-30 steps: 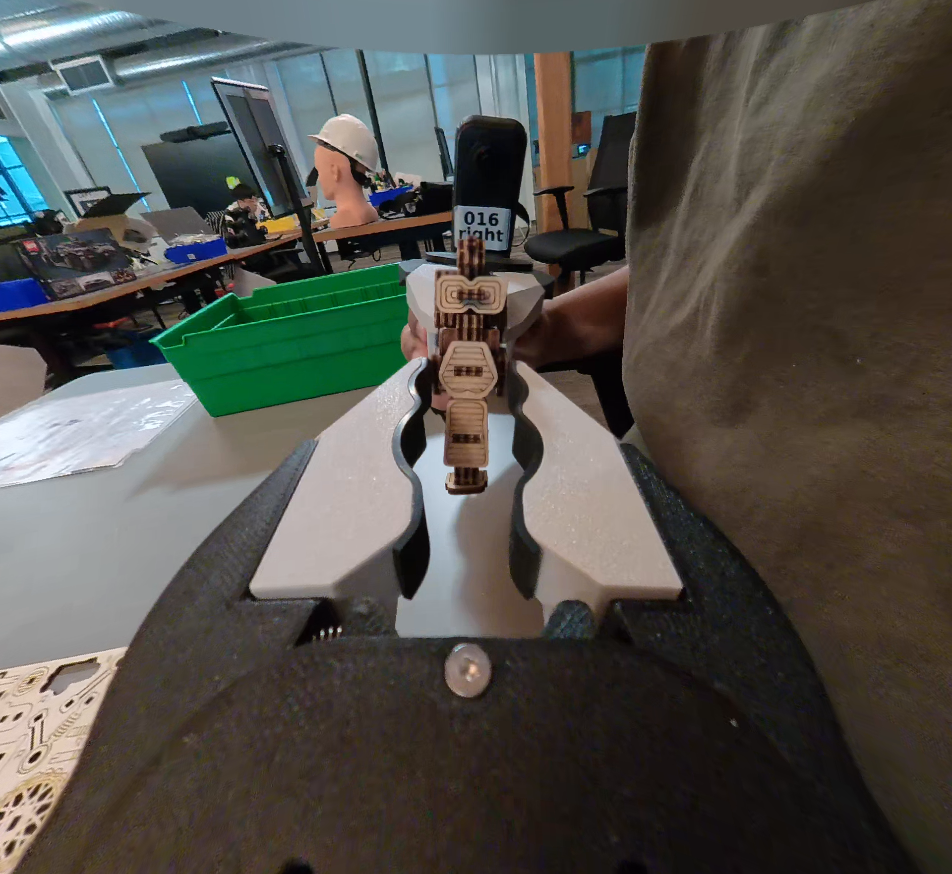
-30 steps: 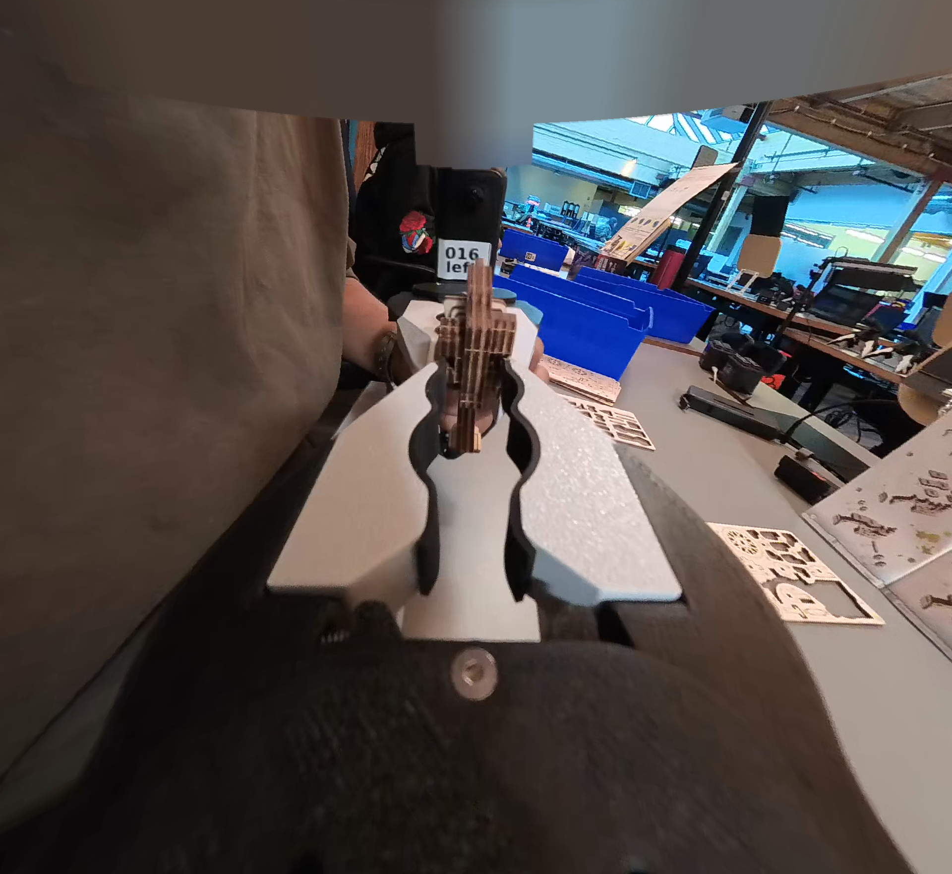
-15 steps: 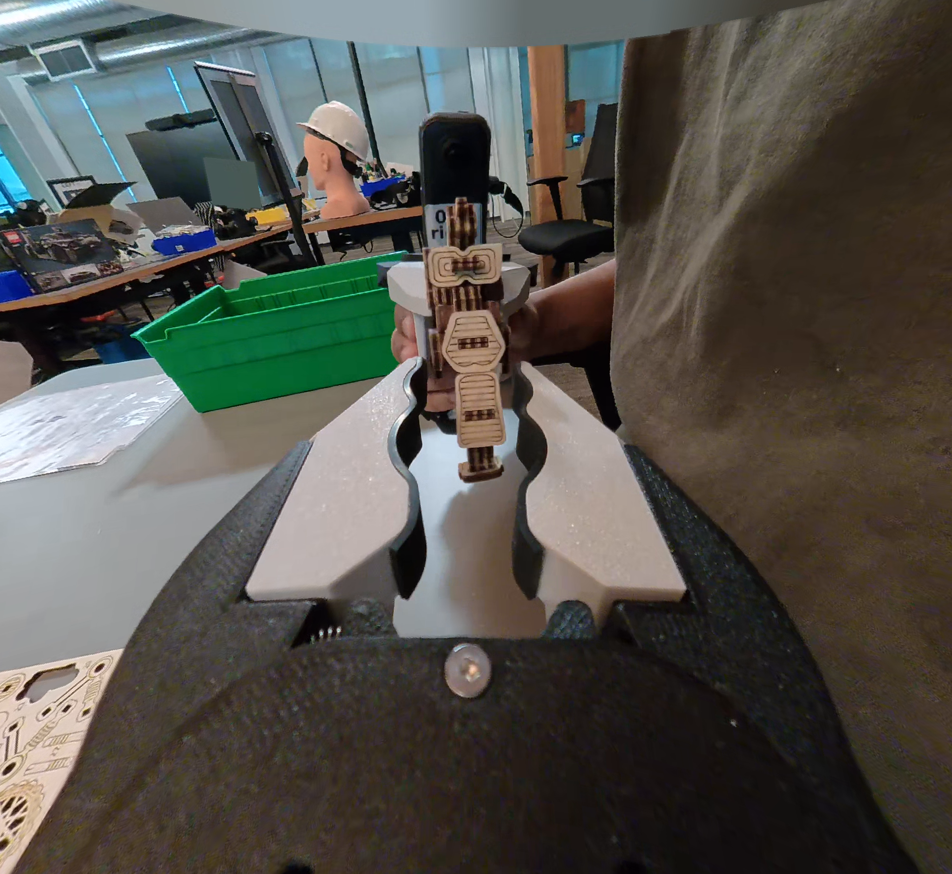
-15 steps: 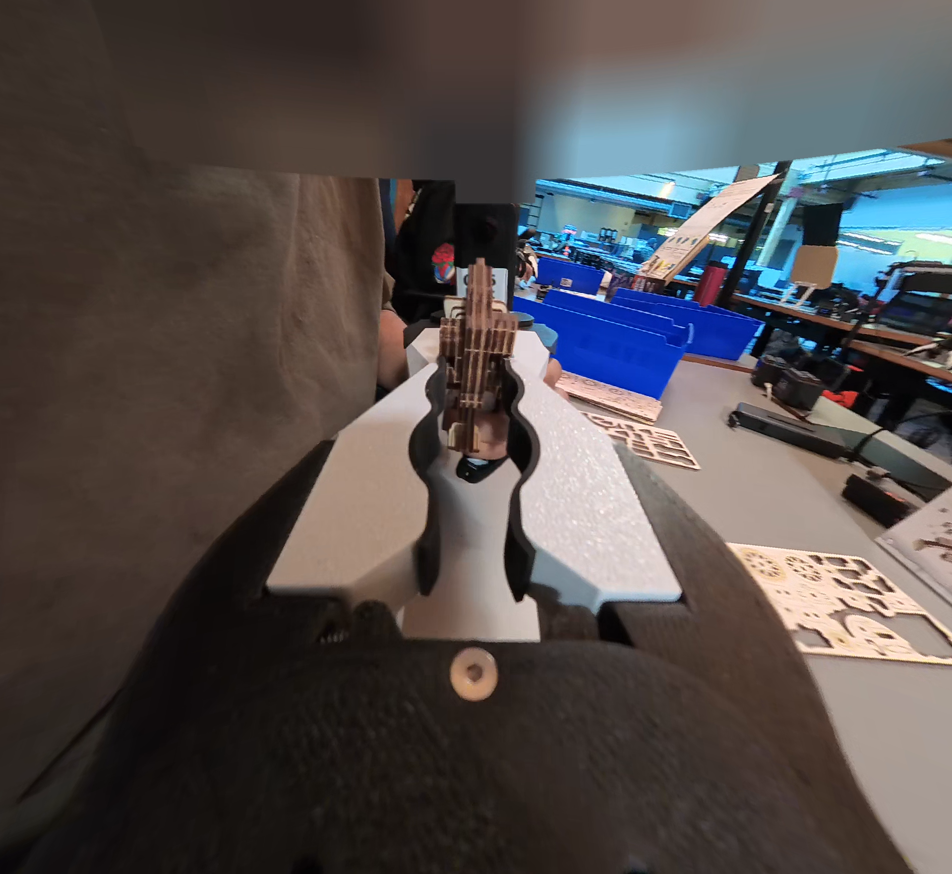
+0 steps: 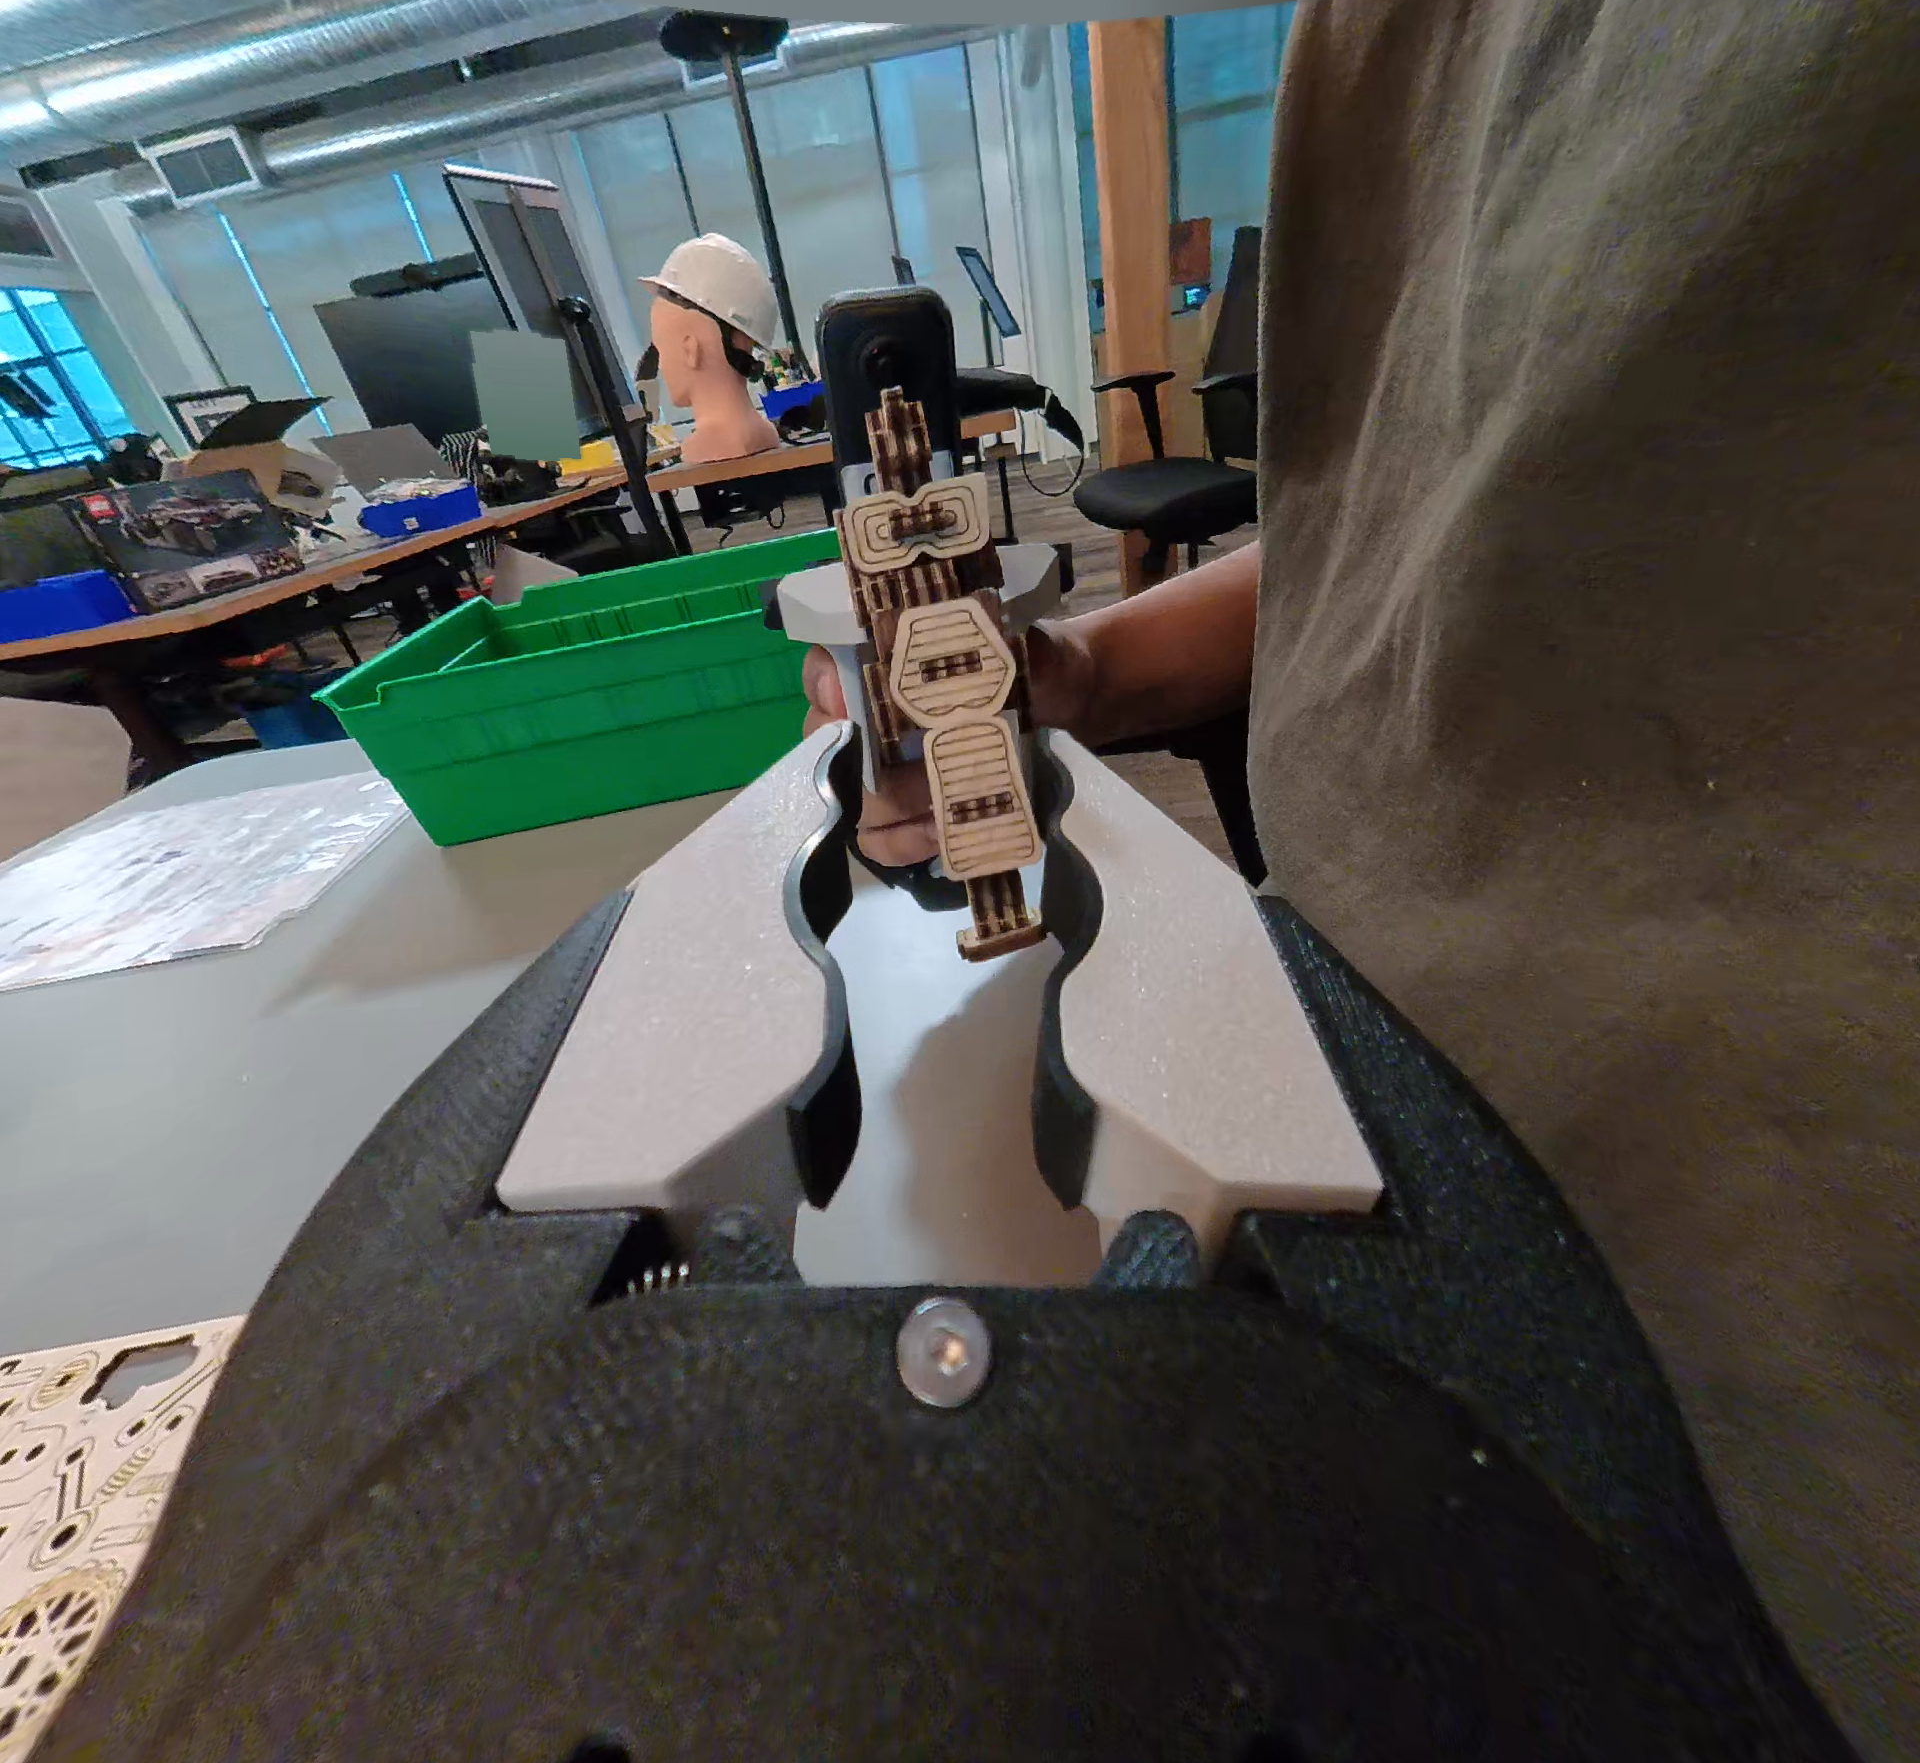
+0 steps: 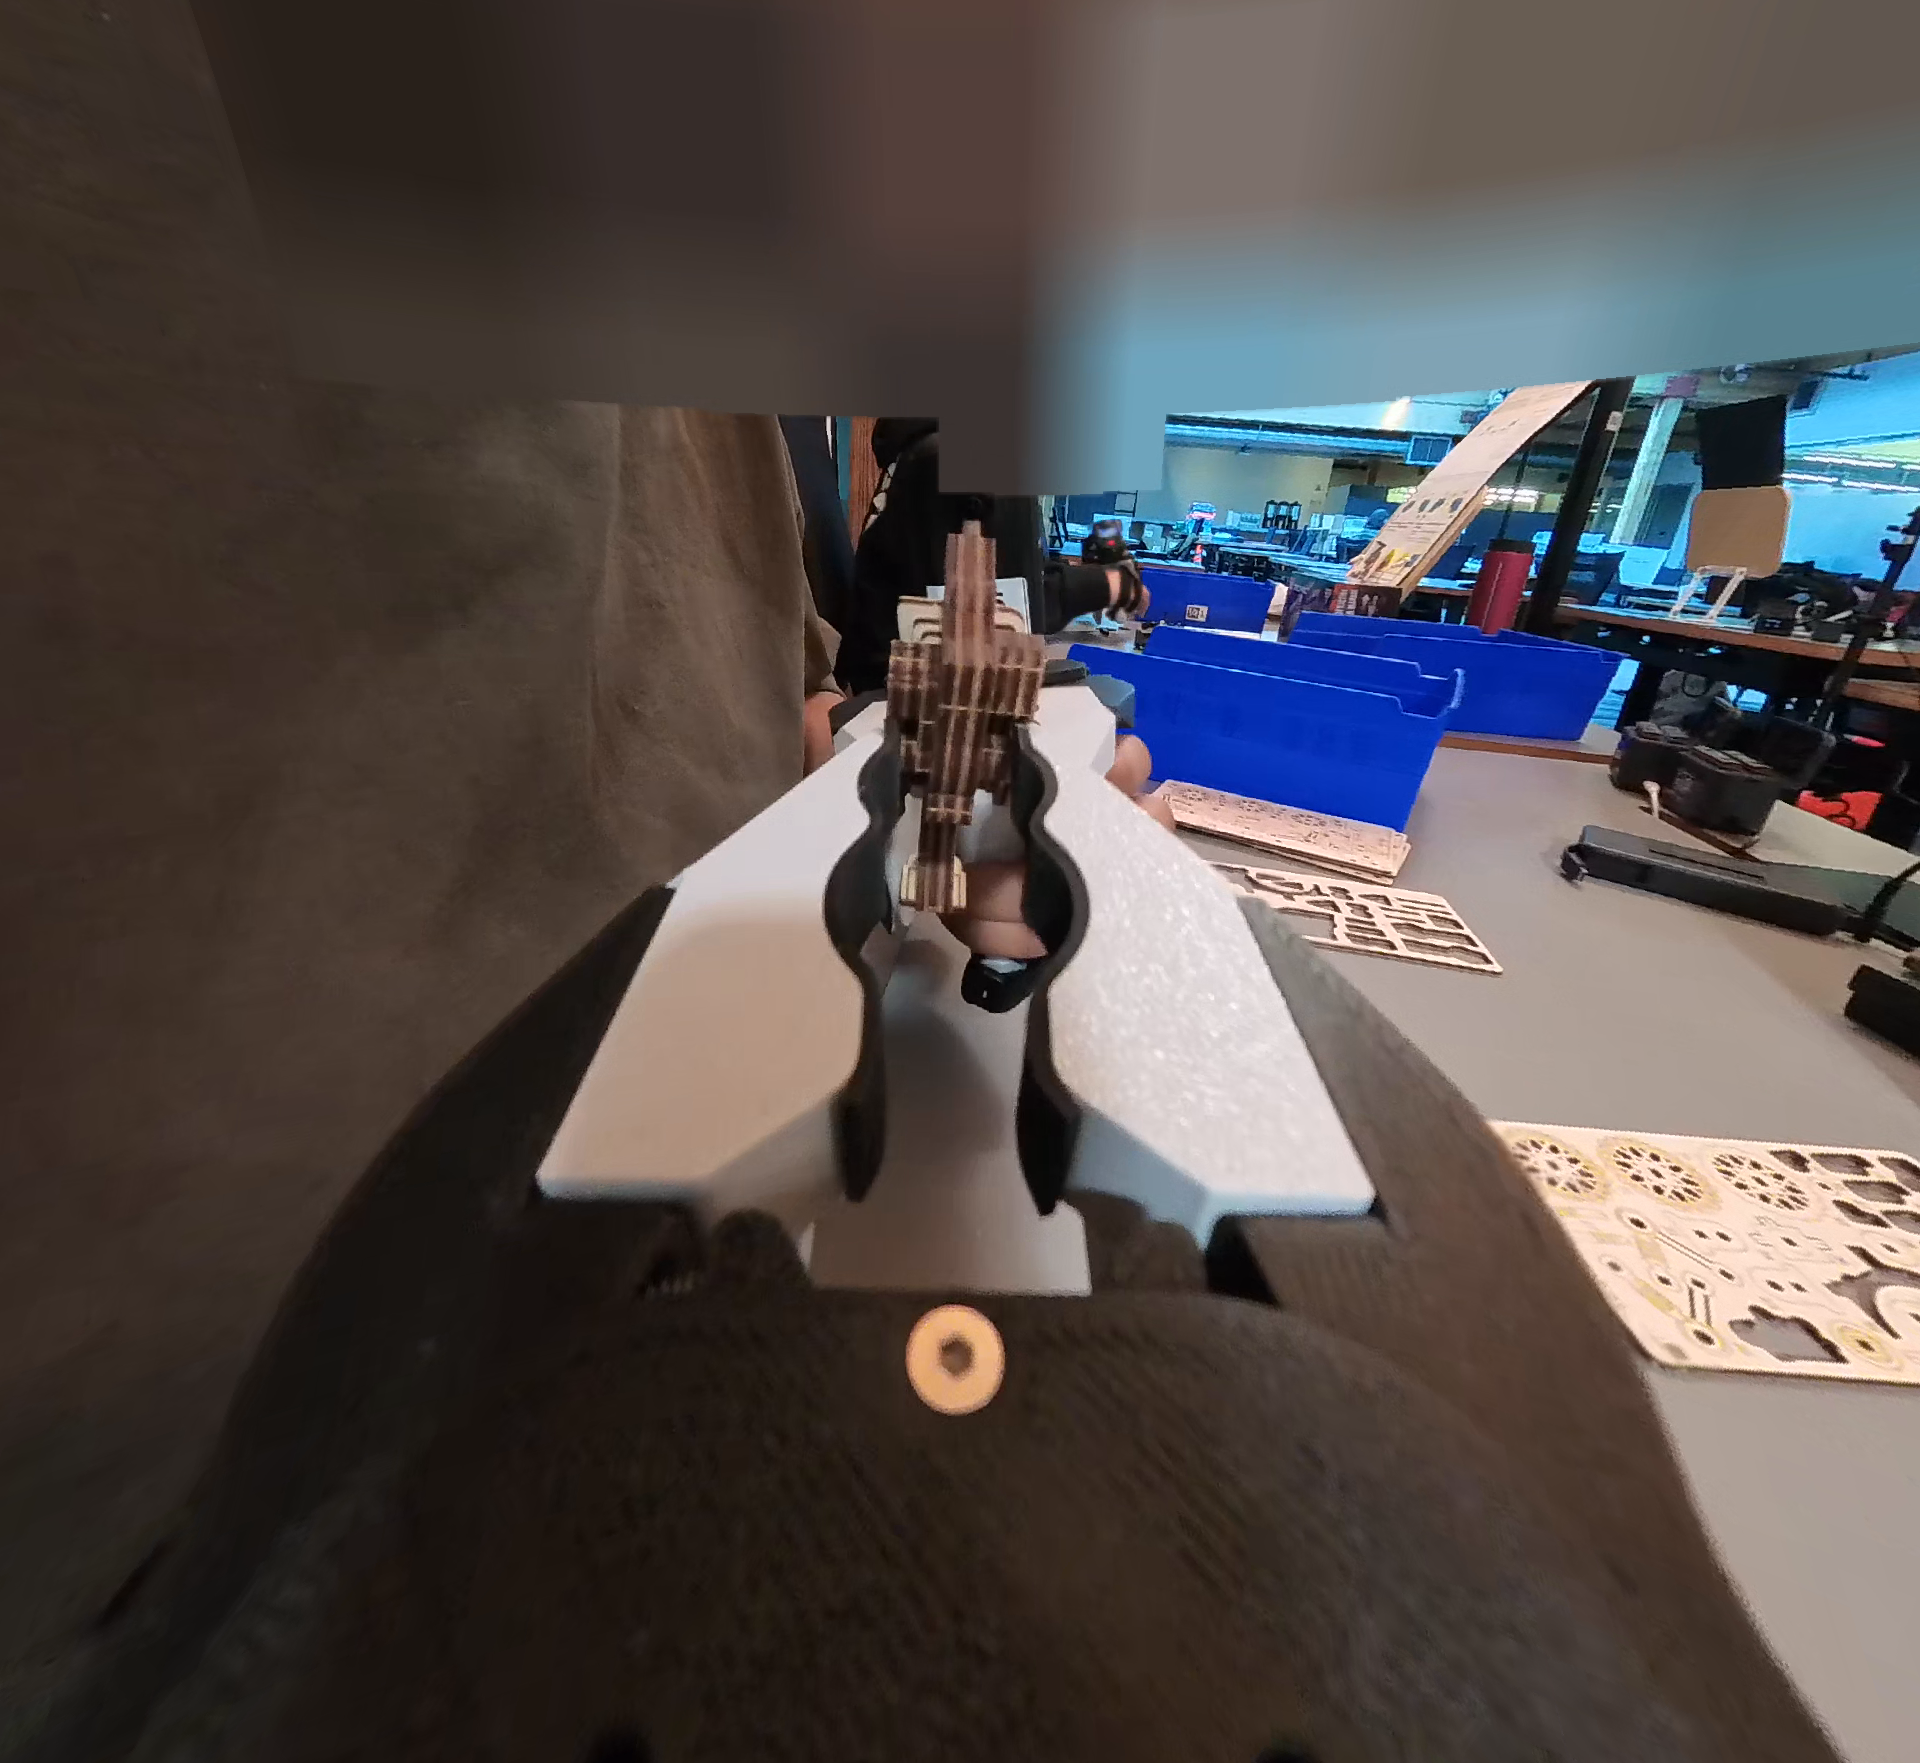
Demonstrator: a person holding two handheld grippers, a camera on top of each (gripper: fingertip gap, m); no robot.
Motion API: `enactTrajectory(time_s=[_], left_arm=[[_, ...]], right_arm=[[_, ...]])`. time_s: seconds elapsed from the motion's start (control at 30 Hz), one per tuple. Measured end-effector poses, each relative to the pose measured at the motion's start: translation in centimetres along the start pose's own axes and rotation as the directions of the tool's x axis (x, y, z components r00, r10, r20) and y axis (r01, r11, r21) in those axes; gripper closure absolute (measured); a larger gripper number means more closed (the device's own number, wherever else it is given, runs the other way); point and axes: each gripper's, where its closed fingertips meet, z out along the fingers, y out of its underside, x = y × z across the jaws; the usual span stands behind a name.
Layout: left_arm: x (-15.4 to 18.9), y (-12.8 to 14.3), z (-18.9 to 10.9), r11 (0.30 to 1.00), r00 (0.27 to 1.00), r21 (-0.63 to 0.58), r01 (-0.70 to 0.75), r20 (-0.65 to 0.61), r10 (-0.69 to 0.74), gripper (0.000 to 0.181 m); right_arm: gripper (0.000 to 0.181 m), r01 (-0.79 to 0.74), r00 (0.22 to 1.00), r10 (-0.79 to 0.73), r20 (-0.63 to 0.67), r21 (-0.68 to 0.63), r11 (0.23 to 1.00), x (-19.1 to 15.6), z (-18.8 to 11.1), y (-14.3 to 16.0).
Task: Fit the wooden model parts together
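I see the wooden model (image 5: 940,674), a tall layered assembly, held upright in the air between my two grippers, above the near edge of the grey table (image 5: 208,1038) and close to the person's shirt (image 5: 1610,674). The right gripper (image 6: 956,778) is clamped on its upper part, and the left gripper (image 5: 935,778) has its tips around the lower part, but I cannot tell if they press it. A green bin (image 5: 582,695) stands at the table's far edge, and a cut wooden sheet (image 6: 1745,1246) lies on the table to the right.
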Motion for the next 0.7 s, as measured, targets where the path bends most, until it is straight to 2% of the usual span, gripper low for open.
enactTrajectory(time_s=[0.4,0.7], left_arm=[[0.42,-0.43,0.15,0.999,0.999,0.016,-0.049,0.018,0.049,0.154],[0.32,-0.86,0.11,0.999,0.999,0.041,-0.036,0.029,0.035,0.153]], right_arm=[[0.162,-0.011,1.0,0.011,0.017,-0.008,1.0,-0.27,0.19,0.21],[0.162,-0.042,0.999,0.042,0.02,-0.009,0.999,-0.11,0.15,0.3]])
